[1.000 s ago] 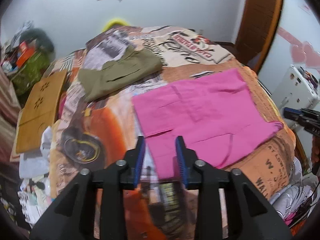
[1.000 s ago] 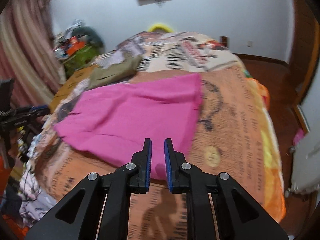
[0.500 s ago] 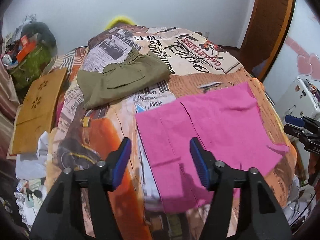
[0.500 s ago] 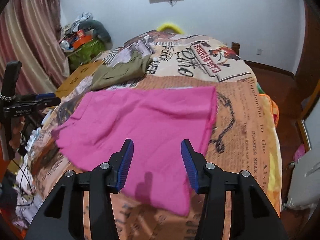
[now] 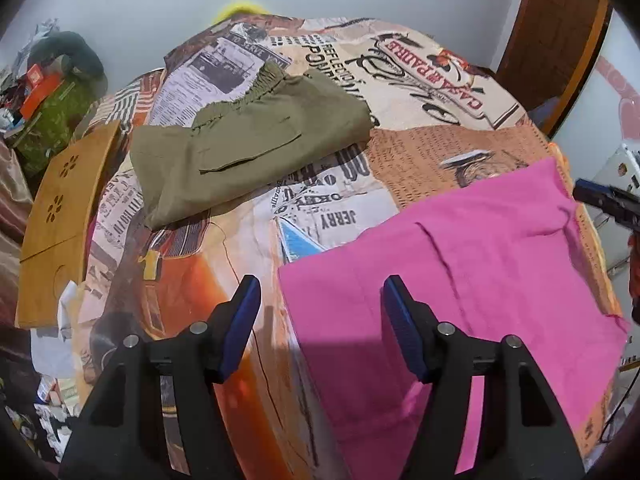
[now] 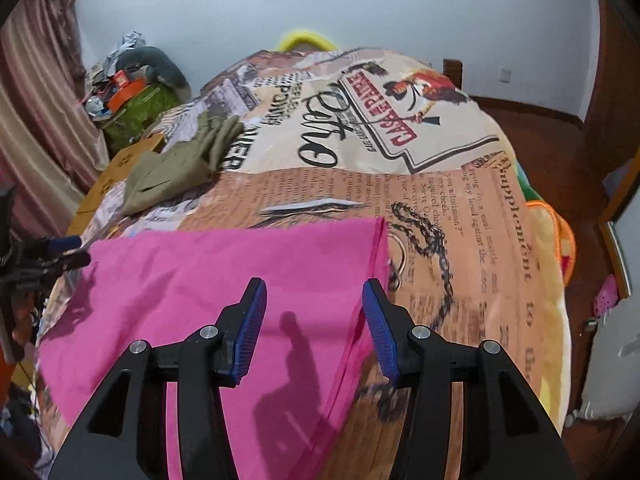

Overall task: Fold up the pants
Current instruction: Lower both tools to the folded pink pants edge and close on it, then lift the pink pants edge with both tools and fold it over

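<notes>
Pink pants (image 5: 480, 260) lie folded flat on the printed bedspread (image 5: 420, 80). My left gripper (image 5: 320, 284) hovers open over their left edge, one finger over the cloth and the other over bare bedspread, gripping nothing. In the right wrist view the same pink pants (image 6: 224, 272) spread below my right gripper (image 6: 314, 284), which is open above their right edge with nothing pinched. A folded pair of olive pants (image 5: 248, 140) rests farther back on the left. Each wrist view catches the other gripper at its border: the right gripper (image 5: 600, 200) and the left gripper (image 6: 60, 248).
A wooden board (image 5: 60, 200) leans along the bed's left side, with a clutter pile (image 5: 52, 92) behind it. A white appliance (image 5: 620, 168) and a wooden door (image 5: 560, 20) stand to the right. The bedspread (image 6: 400, 120) drops off toward the floor on the right.
Both grippers went from nearly closed at the near hem to open, and moved forward and lower over the pink pants. The pants now lie loose on the bed.
</notes>
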The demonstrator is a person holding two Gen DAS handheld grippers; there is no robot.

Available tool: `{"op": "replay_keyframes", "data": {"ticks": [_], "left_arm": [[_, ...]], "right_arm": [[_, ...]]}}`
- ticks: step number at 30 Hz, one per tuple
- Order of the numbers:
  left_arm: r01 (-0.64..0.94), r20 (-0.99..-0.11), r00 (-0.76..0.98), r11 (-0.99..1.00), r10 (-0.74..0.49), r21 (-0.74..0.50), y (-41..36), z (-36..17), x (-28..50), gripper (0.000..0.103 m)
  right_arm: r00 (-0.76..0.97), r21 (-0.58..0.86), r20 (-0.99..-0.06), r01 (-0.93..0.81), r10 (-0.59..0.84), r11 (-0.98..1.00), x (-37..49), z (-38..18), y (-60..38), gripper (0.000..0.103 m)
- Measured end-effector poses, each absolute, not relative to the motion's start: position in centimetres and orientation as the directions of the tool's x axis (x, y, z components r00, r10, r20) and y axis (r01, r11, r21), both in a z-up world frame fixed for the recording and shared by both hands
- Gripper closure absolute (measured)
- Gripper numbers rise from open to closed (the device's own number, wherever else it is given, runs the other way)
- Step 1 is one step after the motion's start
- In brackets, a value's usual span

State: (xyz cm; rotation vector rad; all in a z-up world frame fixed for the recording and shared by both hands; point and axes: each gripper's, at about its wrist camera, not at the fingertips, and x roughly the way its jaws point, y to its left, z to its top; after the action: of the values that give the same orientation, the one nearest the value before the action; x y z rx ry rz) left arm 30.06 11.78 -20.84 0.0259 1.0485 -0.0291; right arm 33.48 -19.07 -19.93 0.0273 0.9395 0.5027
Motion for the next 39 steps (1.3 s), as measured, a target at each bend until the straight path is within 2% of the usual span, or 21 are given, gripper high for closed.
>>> {"op": "replay_keyframes", "data": {"ticks": [1,3,16,18,19,21,24,26,28,35,39], "left_arm": [[0.041,-0.869,0.495,0.999,-0.009,0.013,11.8,-21.2,30.2,0.04],[0.057,-0.877,0.481,0.998,-0.021,0.007,11.7,-21.9,30.5,0.049],[0.043,-0.879,0.466,0.995,-0.096,-0.086,11.8,-23.0,31.5,0.065],[0.054,-0.868,0.482,0.993,-0.117,-0.103,11.8,-22.8,31.3,0.077],[0.065,-0.858,0.498,0.993,-0.122,-0.103,11.7,-22.7,31.1,0.079],[0.071,-0.851,0.515,0.994,-0.103,-0.078,11.4,-22.4,30.9,0.087],[0.071,-0.843,0.531,0.996,-0.082,-0.053,11.0,-22.0,30.7,0.093],[0.087,-0.84,0.534,0.995,-0.095,-0.057,10.8,-21.6,30.6,0.099],[0.094,-0.836,0.54,0.994,-0.097,-0.055,10.7,-21.4,30.6,0.099],[0.058,-0.862,0.502,0.997,-0.067,-0.044,11.5,-21.9,30.8,0.097],[0.085,-0.891,0.453,0.996,-0.03,0.01,10.2,-23.7,30.7,0.097]], "right_arm": [[0.474,0.248,-0.768,-0.401,0.431,0.882,34.1,-20.4,-19.1,0.057],[0.457,0.27,-0.772,-0.395,0.443,0.878,35.0,-21.1,-19.2,0.057],[0.369,0.315,-0.812,-0.376,0.453,0.871,38.6,-24.8,-18.8,0.057],[0.356,0.328,-0.814,-0.372,0.46,0.868,38.8,-25.2,-18.9,0.057],[0.364,0.328,-0.808,-0.374,0.463,0.867,38.7,-25.2,-18.8,0.057],[0.378,0.322,-0.798,-0.389,0.469,0.863,38.5,-25.0,-18.7,0.069],[0.407,0.29,-0.792,-0.404,0.455,0.867,38.2,-24.5,-18.5,0.083],[0.428,0.286,-0.777,-0.414,0.462,0.864,37.8,-23.9,-18.6,0.088],[0.434,0.283,-0.768,-0.43,0.471,0.857,37.7,-23.4,-18.3,0.093],[0.524,0.178,-0.73,-0.474,0.438,0.863,37.1,-20.8,-17.5,0.094],[0.526,0.155,-0.753,-0.442,0.395,0.884,38.1,-22.3,-17.4,0.095]]}}
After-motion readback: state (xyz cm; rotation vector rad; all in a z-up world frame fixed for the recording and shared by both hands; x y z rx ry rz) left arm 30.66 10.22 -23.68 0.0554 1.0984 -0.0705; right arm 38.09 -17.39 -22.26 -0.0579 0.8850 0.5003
